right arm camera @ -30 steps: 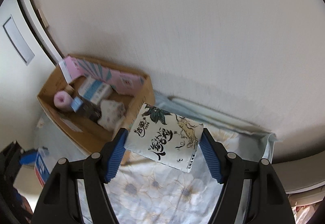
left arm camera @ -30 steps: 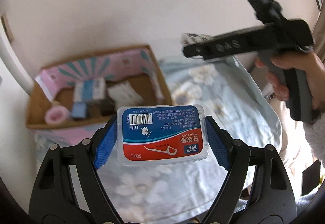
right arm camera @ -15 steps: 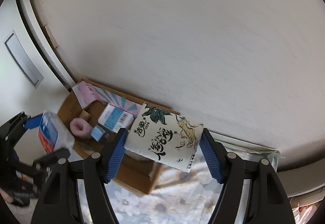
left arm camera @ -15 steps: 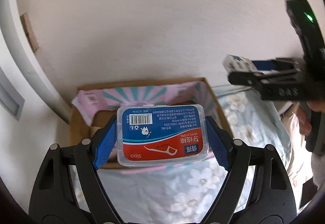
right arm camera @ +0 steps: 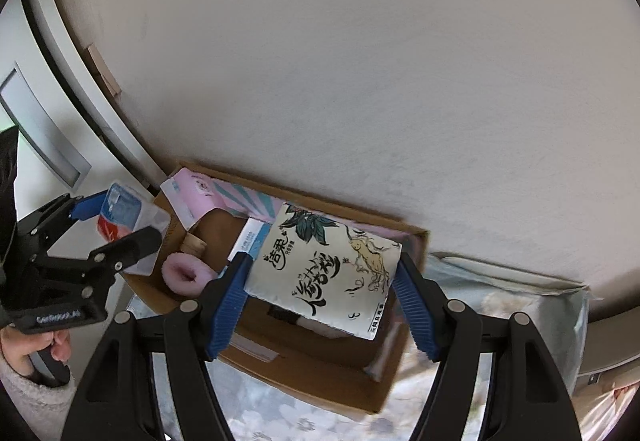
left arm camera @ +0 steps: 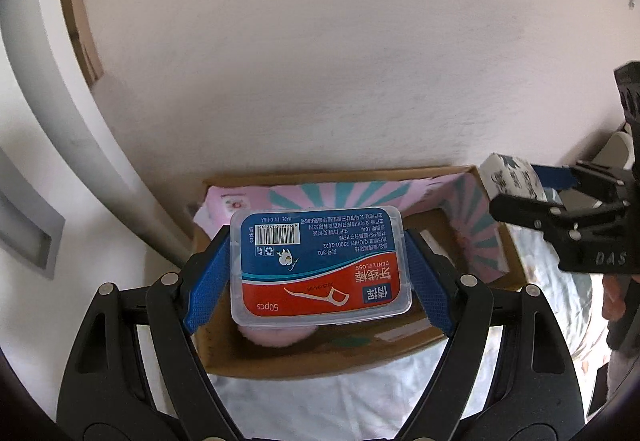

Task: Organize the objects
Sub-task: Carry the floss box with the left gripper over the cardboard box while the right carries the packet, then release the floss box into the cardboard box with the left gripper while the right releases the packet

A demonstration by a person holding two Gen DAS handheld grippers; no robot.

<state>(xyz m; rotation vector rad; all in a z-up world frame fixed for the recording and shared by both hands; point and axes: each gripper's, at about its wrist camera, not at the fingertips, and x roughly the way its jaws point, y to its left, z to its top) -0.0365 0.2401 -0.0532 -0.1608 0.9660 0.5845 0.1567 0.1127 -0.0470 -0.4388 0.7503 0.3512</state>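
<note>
left gripper [left arm camera: 320,265] clamping floss box [left arm camera: 320,265], cardboard box [left arm camera: 312,361]

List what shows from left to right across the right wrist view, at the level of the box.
left gripper holding the floss box → pink roll in the cardboard box → tissue pack in the right gripper → floral sheet.

The box [right arm camera: 304,381] sits on the bed [right arm camera: 500,301], against the wall [right arm camera: 360,61]. A roll [right arm camera: 188,275] lies inside it, at the left.

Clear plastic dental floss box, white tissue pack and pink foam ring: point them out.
Clear plastic dental floss box [left arm camera: 320,265], left wrist view, label centre.
White tissue pack [right arm camera: 324,269], right wrist view, printed front.
Pink foam ring [right arm camera: 188,275], right wrist view, rim.
</note>
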